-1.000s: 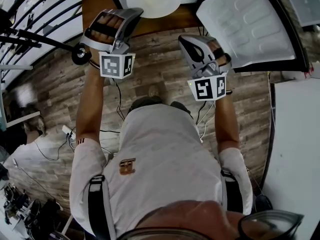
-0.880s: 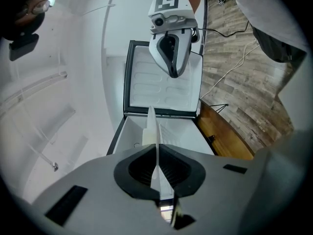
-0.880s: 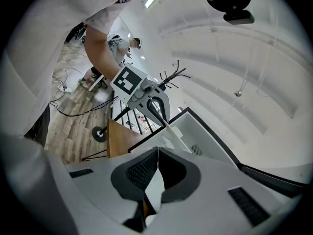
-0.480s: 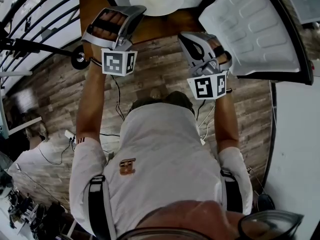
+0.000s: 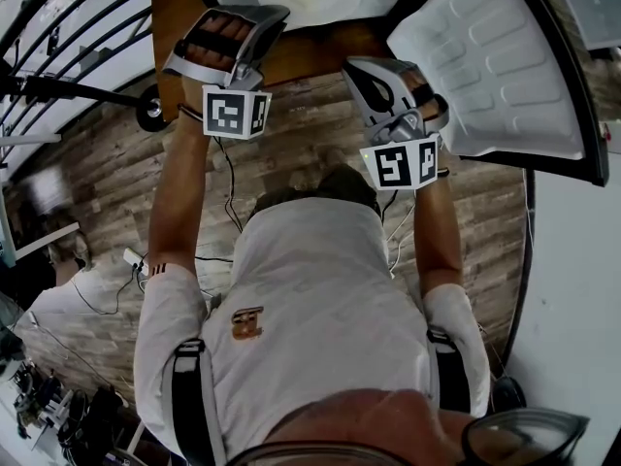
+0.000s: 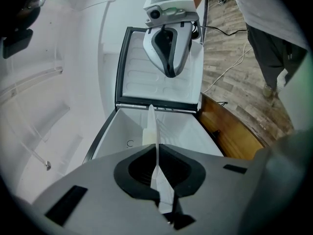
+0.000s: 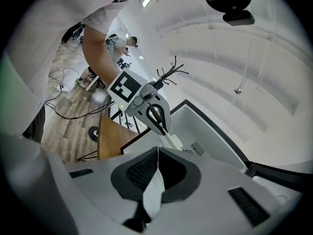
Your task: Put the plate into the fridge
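**Left claw** [image 6: 160, 190]: closed on the rim of the plate [image 6: 150, 126]. The plate juts straight ahead from the pads. It shows edge-on in the left gripper view and as a level disc in the head view.

**Right claw** [image 7: 152, 190]: shut, with nothing between its pads. It is held to the right of the plate and apart from it.

**Governing relation:** the white cavity of the fridge [image 6: 186, 131] lies directly ahead of the left claw, on the plate's own line. The plate's far edge appears to stand over the cavity's front. The coming move is therefore judged to be a push forward in the plate's plane, followed by a lowering. Only the left hand carries the plate, and it is the nearer one to the cavity.

**Surroundings:** the door [image 5: 485, 56] stands swung open at the right, beyond the right claw. A wood panel [image 5: 179, 27] borders the fridge on the near side.

**Not resolved:**
- The head view crops the plate's far part and most of the cavity at its top edge.
- No shelf can be picked out with certainty.
- It cannot be told whether the plate's underside touches anything.
- The depth of the cavity cannot be told either.
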A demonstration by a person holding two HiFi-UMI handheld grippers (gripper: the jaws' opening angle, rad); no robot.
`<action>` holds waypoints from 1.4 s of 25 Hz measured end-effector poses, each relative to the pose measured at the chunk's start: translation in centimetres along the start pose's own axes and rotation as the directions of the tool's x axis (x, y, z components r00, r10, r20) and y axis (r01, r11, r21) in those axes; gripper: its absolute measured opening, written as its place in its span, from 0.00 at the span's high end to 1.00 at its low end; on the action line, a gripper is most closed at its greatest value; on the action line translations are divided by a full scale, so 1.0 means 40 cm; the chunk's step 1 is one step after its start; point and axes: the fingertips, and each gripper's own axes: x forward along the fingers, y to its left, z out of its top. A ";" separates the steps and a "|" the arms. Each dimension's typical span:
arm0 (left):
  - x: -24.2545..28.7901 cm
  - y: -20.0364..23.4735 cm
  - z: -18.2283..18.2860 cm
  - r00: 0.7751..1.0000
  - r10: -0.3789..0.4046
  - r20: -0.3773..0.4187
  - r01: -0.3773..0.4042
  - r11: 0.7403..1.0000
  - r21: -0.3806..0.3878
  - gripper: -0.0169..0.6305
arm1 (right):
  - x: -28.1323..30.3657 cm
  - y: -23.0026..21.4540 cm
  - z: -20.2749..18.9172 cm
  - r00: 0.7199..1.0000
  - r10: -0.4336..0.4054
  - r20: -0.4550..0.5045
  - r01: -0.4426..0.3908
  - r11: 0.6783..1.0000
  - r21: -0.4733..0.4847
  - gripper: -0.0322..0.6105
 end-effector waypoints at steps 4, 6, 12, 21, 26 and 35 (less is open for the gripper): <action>0.044 0.002 -0.008 1.000 -0.006 -0.019 0.006 1.000 -0.001 0.93 | 0.018 -0.010 -0.022 1.000 0.023 0.014 -0.023 1.000 -0.012 0.90; 0.064 0.008 -0.008 0.999 -0.010 -0.031 0.010 1.000 -0.002 0.93 | 0.018 -0.026 -0.028 0.999 0.033 0.025 -0.032 0.999 -0.018 0.90; 0.125 0.020 -0.021 0.996 -0.013 -0.083 0.012 1.000 -0.011 0.93 | 0.031 -0.053 -0.051 0.996 0.066 0.060 -0.064 0.997 -0.036 0.90; 0.197 -0.002 -0.058 0.985 -0.045 -0.169 0.041 0.999 -0.028 0.93 | 0.052 -0.050 -0.074 0.988 0.107 0.115 -0.104 0.994 -0.035 0.90; 0.233 -0.002 -0.074 0.974 -0.048 -0.219 0.040 0.998 -0.040 0.93 | 0.061 -0.054 -0.086 0.984 0.121 0.134 -0.117 0.993 -0.034 0.90; 0.300 -0.015 -0.099 0.951 -0.082 -0.297 0.066 0.996 -0.064 0.93 | 0.071 -0.080 -0.120 0.981 0.118 0.153 -0.116 0.993 -0.021 0.90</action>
